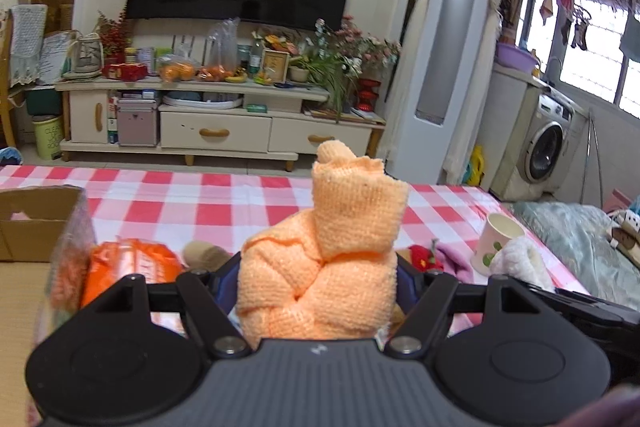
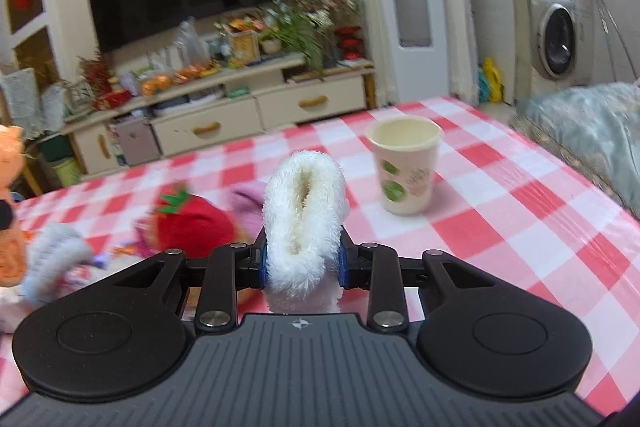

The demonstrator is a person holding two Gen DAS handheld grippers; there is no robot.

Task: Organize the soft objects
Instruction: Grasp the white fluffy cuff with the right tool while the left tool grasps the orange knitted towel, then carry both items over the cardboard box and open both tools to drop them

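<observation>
While paper cup [image 2: 405,171] stands empty, cardboard box [image 1: 36,221] contents unclear.

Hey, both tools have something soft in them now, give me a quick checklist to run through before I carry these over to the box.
1. Left tool gripping the knotted orange knit cloth: ok, pads press both sides.
2. Right tool gripping the white fluffy plush piece: ok, squeezed between the blue pads.
3. Both items lifted off the red-and-white checked tablecloth: cannot tell, undersides hidden.
4. Open brown cardboard box in reach at left: ok, its flap is open; room inside cannot tell.
5. White paper cup with green dots upright, apart from the right tool: ok.
6. Red strawberry plush toy still on the table: not ok, remains to sort.
</observation>
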